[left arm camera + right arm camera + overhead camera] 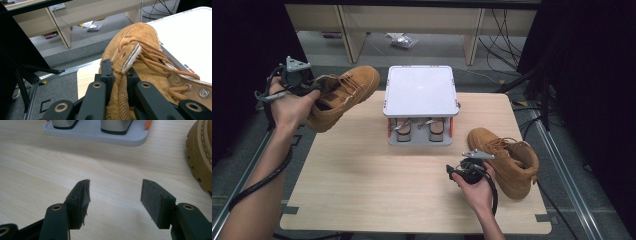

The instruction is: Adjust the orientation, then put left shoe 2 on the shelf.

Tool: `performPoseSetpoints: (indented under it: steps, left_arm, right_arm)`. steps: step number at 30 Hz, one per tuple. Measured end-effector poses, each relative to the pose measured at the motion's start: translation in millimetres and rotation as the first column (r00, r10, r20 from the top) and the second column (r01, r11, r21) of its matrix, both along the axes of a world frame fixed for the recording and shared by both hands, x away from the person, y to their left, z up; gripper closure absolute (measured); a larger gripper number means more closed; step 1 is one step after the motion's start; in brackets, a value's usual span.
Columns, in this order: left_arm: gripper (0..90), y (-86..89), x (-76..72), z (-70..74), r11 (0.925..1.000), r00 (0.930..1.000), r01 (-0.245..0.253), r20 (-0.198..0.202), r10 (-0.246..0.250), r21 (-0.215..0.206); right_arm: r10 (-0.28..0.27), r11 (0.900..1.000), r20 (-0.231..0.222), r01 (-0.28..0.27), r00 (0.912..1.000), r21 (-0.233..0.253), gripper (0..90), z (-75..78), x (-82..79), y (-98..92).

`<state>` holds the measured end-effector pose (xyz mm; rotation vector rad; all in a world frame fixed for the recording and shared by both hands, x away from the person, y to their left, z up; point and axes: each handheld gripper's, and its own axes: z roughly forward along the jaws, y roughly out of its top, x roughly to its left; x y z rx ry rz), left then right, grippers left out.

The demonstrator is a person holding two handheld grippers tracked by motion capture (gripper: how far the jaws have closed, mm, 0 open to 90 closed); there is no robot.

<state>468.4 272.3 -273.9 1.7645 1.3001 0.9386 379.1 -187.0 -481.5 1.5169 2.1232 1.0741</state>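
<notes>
High view: your left claw (314, 89) holds one tan boot (343, 96) aloft, left of the grey stand (420, 91). Your right claw (455, 172) hovers low over the counter (377, 185), beside the second boot (507, 160).

Left gripper view: jaws clamp the boot's heel tab (122, 86).

Right gripper view: jaws stand wide apart, holding nothing; the boot sole (201, 157) lies to their right.

Second boot (201, 155) cut off by right gripper view's edge; held boot (140, 65) heel hidden behind jaws.

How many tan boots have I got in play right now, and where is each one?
2. One tan suede lace-up boot is held off the table by the left gripper, clamped at its collar. The other tan boot lies on the wooden table at the right, beside the open right gripper.
</notes>
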Motion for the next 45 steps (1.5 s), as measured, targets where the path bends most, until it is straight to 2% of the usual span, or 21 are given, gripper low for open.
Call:
performPoseSetpoints:
  steps: [4,5,9,10,11,12,16,18,19,20,26,30,33,36,37,43,44,45]
  left_arm:
    - [82.5,-2.9,4.1,3.5,1.0000,1.0000,0.003,0.009,-0.003,-0.003]
    - [82.5,-4.0,4.6,4.5,1.0000,0.9999,0.002,0.012,-0.001,-0.003]
    - [82.5,-7.4,6.8,7.4,0.9999,0.9998,0.006,0.019,-0.005,-0.009]
    - [82.5,-9.0,7.2,8.0,1.0000,0.9997,0.006,0.023,-0.006,-0.003]
    - [82.5,-10.3,7.3,8.4,1.0000,0.9997,0.009,0.023,-0.009,0.000]
    - [82.5,-11.3,7.6,8.6,0.9999,0.9996,0.011,0.025,-0.011,0.000]
    - [82.5,-13.9,9.3,10.2,0.9998,0.9995,0.011,0.030,-0.011,-0.014]
    - [82.5,-15.1,10.4,11.1,0.9998,0.9995,0.009,0.031,-0.009,-0.020]
    - [82.5,-16.0,11.2,12.3,0.9997,0.9995,0.012,0.028,-0.011,-0.020]
    - [82.5,-16.5,11.8,13.2,0.9998,0.9996,0.012,0.027,-0.011,-0.016]
    - [82.5,-20.4,17.2,19.6,0.9998,0.9996,0.010,0.027,-0.009,-0.016]
    - [82.6,-21.3,18.1,21.2,0.9995,0.9994,0.009,0.033,-0.008,-0.030]
    - [82.6,-22.2,18.4,21.7,0.9995,0.9996,0.008,0.029,-0.007,-0.030]
    - [82.5,-23.4,18.6,22.0,0.9995,0.9996,0.011,0.025,-0.010,-0.029]
    - [82.6,-23.9,18.8,22.0,0.9994,0.9996,0.012,0.024,-0.011,-0.033]
    - [82.6,-26.2,20.9,23.1,0.9988,0.9997,0.022,0.015,-0.021,-0.044]
    - [82.6,-26.9,21.1,23.6,0.9988,0.9997,0.023,0.013,-0.023,-0.043]
    - [82.6,-27.8,21.5,23.9,0.9987,0.9996,0.024,0.014,-0.023,-0.046]
  right_arm:
    - [-0.003,1.000,-0.003,0.003,1.0000,0.007,41.1,1.1,-1.7,0.1]
    - [-0.032,0.999,-0.031,0.033,0.9990,0.030,41.1,2.4,-4.0,2.6]
    - [0.000,1.000,0.010,-0.001,1.0000,0.020,41.1,2.3,-2.1,-1.0]
    - [-0.006,1.000,0.016,0.006,0.9999,0.000,41.1,3.5,-2.7,-2.0]
    - [-0.010,1.000,0.014,0.010,0.9999,-0.004,41.1,4.5,-3.3,-2.2]
    - [-0.026,0.999,-0.011,0.026,0.9996,0.025,41.1,5.3,-4.9,0.4]
    - [-0.011,1.000,0.002,0.010,0.9999,0.021,41.1,5.9,-4.6,1.0]
    - [-0.006,1.000,0.024,0.006,0.9997,0.004,41.1,6.8,-3.4,-0.3]
    - [-0.019,0.999,0.001,0.019,0.9998,0.032,41.1,7.3,-4.4,1.9]
    - [-0.024,0.999,-0.010,0.025,0.9997,0.034,41.1,8.5,-4.8,1.7]
    - [-0.008,1.000,0.015,0.007,0.9999,0.015,41.1,7.6,-3.9,-2.6]
    - [-0.008,1.000,0.029,0.008,0.9995,0.022,41.1,9.1,-3.1,-3.2]
    - [-0.020,1.000,0.019,0.020,0.9996,0.017,41.1,10.5,-4.1,-3.4]
    - [-0.004,1.000,0.036,0.004,0.9994,0.005,41.1,10.0,-3.6,-3.3]
    - [-0.010,1.000,0.022,0.009,0.9997,0.019,41.1,10.9,-4.2,-2.0]
    - [-0.016,1.000,0.023,0.016,0.9996,0.007,41.1,11.9,-4.8,-0.7]
    - [-0.030,0.999,0.007,0.030,0.9995,0.023,41.1,12.3,-6.0,1.0]
    - [-0.015,1.000,0.025,0.015,0.9996,0.000,41.2,12.4,-5.1,-1.0]
